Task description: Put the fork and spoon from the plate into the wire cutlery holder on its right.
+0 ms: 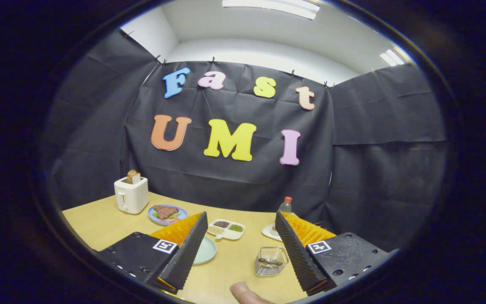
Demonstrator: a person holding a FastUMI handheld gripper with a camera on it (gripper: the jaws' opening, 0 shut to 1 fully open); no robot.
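My gripper (241, 240) hangs above the wooden surface (99, 223) with its fingers spread wide and nothing between them. The wire cutlery holder (271, 261) stands on the surface just inside the right finger, and I can make out cutlery lying in its bottom, what looks like a spoon (269, 263); whether the fork is there too I cannot tell, the pieces being too small to separate. The pale green plate (206, 250) sits to the holder's left, half hidden behind the left finger, and the part of it I see is bare.

Beyond the fingers, a white divided dish (226, 229) holds three small portions of dark, pale and green grains. Further back and to the left, a blue plate (167, 214) carries a piece of meat with some red and green garnish, and just beside it a white toaster (131, 194) stands with toast sticking up from its slot. Behind the right finger, a clear bottle with a red cap (285, 205) stands on or by a small white dish (268, 231). A fingertip (245, 292) of a person shows at the near side, between the two fingers.
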